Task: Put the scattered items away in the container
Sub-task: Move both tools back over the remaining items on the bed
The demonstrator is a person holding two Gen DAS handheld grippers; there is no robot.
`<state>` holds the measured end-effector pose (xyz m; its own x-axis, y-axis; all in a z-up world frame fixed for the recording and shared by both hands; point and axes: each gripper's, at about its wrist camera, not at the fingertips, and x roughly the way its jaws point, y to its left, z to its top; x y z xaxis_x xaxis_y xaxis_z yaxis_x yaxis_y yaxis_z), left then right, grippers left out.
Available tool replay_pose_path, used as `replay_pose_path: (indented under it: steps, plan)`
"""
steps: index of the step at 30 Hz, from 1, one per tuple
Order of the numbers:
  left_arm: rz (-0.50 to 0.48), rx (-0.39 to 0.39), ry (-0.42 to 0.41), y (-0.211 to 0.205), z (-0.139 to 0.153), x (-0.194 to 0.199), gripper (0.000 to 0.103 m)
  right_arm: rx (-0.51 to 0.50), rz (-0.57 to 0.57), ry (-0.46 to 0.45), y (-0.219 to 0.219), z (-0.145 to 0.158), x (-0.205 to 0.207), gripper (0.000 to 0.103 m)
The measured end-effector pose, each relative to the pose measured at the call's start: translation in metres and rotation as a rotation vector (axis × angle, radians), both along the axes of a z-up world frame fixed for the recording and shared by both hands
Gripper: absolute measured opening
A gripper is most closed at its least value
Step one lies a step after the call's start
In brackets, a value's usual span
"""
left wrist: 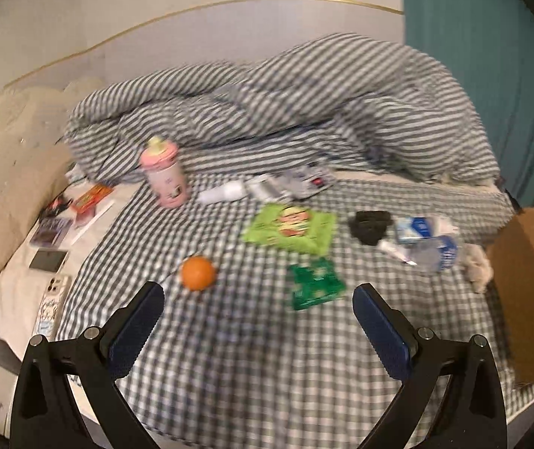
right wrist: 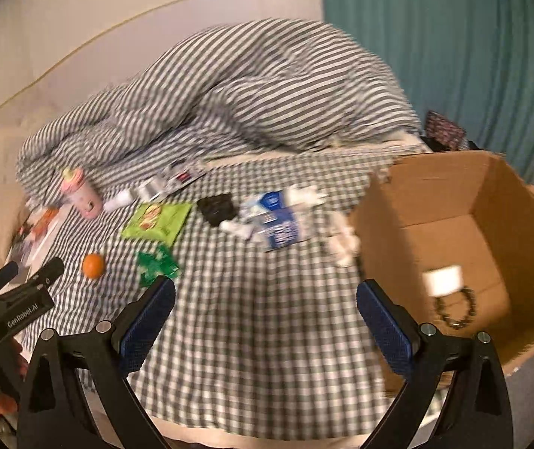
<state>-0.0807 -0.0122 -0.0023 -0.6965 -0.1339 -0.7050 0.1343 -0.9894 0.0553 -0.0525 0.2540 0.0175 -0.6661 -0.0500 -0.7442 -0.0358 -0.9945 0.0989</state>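
Now we hover both tools, left tool (left wrist: 257,301) and right tool (right wrist: 265,297), released and empty, next reaching for the orange (left wrist: 198,273) to box (right wrist: 454,224).

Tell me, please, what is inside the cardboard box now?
Inside the cardboard box lie a white square item and a dark beaded bracelet. The near wall hides part of the floor.

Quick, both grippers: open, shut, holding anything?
Left gripper: open, holding nothing, above the checked sheet.
Right gripper: open, holding nothing, beside the cardboard box.
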Motion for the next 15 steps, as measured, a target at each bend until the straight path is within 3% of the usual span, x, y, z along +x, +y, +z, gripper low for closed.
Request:
replay_pose_path:
  steps: [6, 15]
  plan:
    - [0.054, 0.043, -0.055, -0.049, -0.04, -0.014, 0.103, 0.01, 0.061, -0.067, -0.035, -0.029, -0.025, 0.098]
    - [0.068, 0.065, -0.121, -0.092, -0.1, -0.051, 0.103, 0.03, 0.132, -0.145, -0.079, -0.075, -0.072, 0.098]
